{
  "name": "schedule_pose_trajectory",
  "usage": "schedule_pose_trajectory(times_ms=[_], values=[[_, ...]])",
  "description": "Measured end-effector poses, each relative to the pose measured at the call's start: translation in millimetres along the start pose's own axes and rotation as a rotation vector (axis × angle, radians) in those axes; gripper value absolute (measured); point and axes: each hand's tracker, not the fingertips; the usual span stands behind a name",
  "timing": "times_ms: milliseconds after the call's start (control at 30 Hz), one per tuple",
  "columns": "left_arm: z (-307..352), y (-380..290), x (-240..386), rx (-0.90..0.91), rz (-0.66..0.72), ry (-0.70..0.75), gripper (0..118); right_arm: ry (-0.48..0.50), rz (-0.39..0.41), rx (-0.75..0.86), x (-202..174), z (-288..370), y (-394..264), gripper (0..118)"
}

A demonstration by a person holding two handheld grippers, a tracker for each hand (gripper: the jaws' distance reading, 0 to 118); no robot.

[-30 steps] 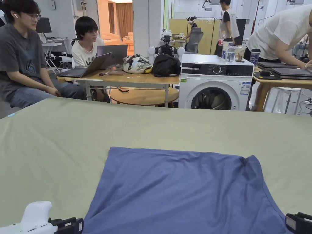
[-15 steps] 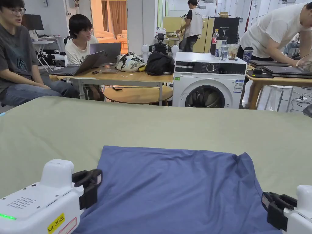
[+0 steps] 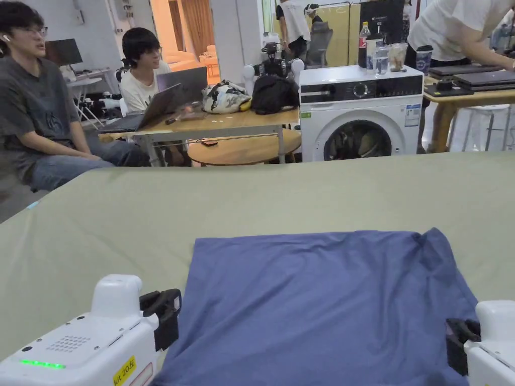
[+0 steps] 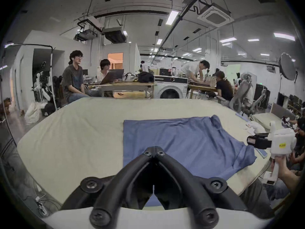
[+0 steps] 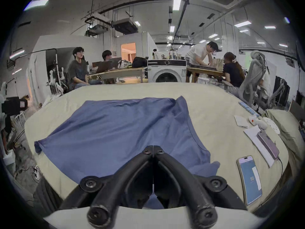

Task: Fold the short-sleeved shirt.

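A blue short-sleeved shirt (image 3: 322,301) lies spread flat on a pale green padded surface (image 3: 151,216), with a small wrinkled fold at its far right corner. My left gripper (image 3: 166,314) hovers at the shirt's near left edge. In the left gripper view its jaws (image 4: 153,151) meet at the tips above the blue cloth (image 4: 181,141), holding nothing. My right gripper (image 3: 460,342) hangs at the near right edge. In the right gripper view it (image 5: 153,150) is shut above the shirt (image 5: 123,130) and empty. The left gripper view also catches the right gripper (image 4: 257,143) in a hand.
A phone (image 5: 250,179), papers with a notebook (image 5: 262,143) and a pillow (image 5: 287,133) lie on the surface to the right of the shirt. Beyond the far edge stand a washing machine (image 3: 359,115) and wooden tables with several people.
Both grippers have come up and forward from the bottom edge to the shirt's near corners. The head camera has shifted; the shirt lies as before.
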Motion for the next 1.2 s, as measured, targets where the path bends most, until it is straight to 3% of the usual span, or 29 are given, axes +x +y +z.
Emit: schedule_pose_trajectory(times_ms=[67, 100, 133, 167, 233, 367, 467, 500, 567, 633, 767, 800, 867, 900, 1100, 1133, 1200], values=[[-1.4, -4.9, -6.8, -0.009, 0.013, 0.004, 5, 0.006, -0.005, -0.002, 2.7, 2.1, 0.6, 0], [-1.7, -8.8, -11.2, -0.020, 0.023, 0.006, 21, 0.013, -0.009, -0.003, 3.5, 3.9, 2.2, 0], [-4.4, -13.2, -16.9, -0.041, 0.035, -0.005, 44, 0.018, -0.011, -0.001, 4.9, 5.6, 3.7, 0], [-6.5, -20.1, -22.4, -0.072, 0.045, -0.021, 56, 0.023, -0.015, -0.002, 6.7, 7.2, 5.2, 0], [-10.8, -38.9, -32.1, -0.144, 0.054, 0.015, 61, 0.038, -0.037, -0.007, 11.2, 11.7, 7.2, 0], [-20.3, -79.8, -57.3, -0.277, 0.122, 0.048, 61, 0.084, -0.103, -0.023, 22.9, 23.2, 4.2, 0], [-26.7, -100.9, -72.6, -0.331, 0.187, 0.084, 58, 0.068, -0.093, -0.033, 30.5, 31.0, -0.3, 0], [-31.1, -104.5, -74.3, -0.345, 0.175, 0.085, 50, 0.053, -0.083, -0.038, 33.1, 32.6, -2.4, 0], [-39.1, -108.5, -75.5, -0.373, 0.167, 0.078, 47, 0.036, -0.078, -0.052, 40.4, 34.1, -5.8, 0], [-47.5, -112.7, -73.2, -0.409, 0.177, 0.037, 25, 0.020, -0.091, -0.073, 48.4, 37.7, -10.1, 0], [-53.6, -116.5, -61.7, -0.421, 0.132, 0.061, 9, -0.020, -0.105, -0.095, 65.3, 47.8, -21.9, 0], [-52.6, -115.8, -57.4, -0.432, 0.103, 0.062, 7, -0.033, -0.109, -0.104, 70.0, 50.1, -24.9, 5], [-56.3, -115.3, -48.4, -0.458, 0.018, 0.077, 7, -0.042, -0.128, -0.140, 78.4, 52.8, -30.9, 54], [-57.3, -114.3, -44.5, -0.460, -0.015, 0.085, 7, -0.036, -0.149, -0.158, 82.9, 53.4, -35.2, 67], [-51.7, -112.6, -37.0, -0.460, -0.022, 0.091, 7, -0.025, -0.233, -0.229, 93.7, 34.7, -61.4, 65], [-51.5, -112.6, -36.6, -0.458, -0.020, 0.092, 7, -0.016, -0.238, -0.272, 94.8, 25.8, -65.9, 60], [-50.9, -111.6, -38.2, -0.456, -0.010, 0.093, 7, 0.024, -0.244, -0.322, 93.0, 15.1, -73.5, 32]])
